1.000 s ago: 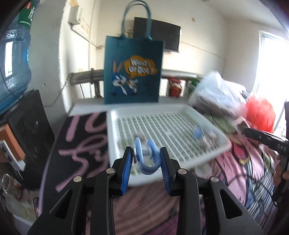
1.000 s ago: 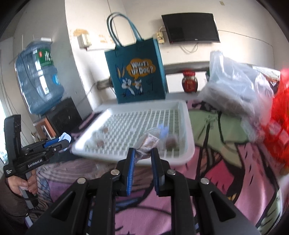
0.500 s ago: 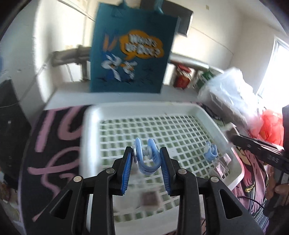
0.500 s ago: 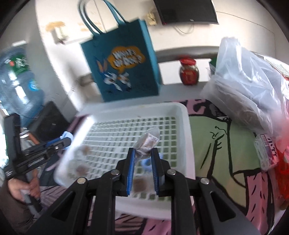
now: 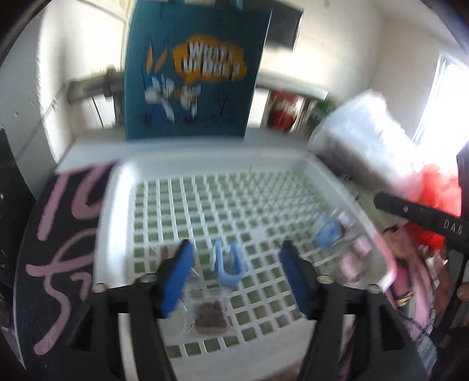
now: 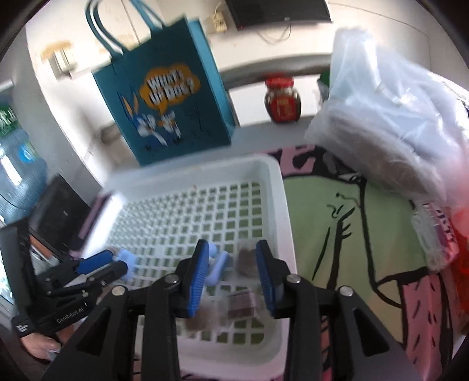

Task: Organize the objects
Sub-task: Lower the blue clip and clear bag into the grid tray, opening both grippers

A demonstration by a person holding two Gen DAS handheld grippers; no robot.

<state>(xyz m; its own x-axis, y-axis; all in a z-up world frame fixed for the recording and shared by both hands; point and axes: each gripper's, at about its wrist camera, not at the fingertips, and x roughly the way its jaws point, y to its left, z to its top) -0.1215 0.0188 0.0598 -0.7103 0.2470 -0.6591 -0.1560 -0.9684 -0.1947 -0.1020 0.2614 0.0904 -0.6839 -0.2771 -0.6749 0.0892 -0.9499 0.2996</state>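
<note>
both grippers moved over white tray (image 5: 117,211), left gripper (image 5: 236,258) just spread, blue clip (image 5: 227,265) loose, right gripper (image 6: 231,260) parted, packet (image 6: 246,259) freed

White walls (image 6: 293,44), dark wall-mounted screen (image 6: 278,11); bright window (image 5: 439,96) at right; grey ledge (image 6: 258,63), blue water jug (image 6: 17,164)

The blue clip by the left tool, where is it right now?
In the left wrist view the blue clip sits in the white basket, between the open left tool's fingers, just beyond a brown snack packet.
</note>
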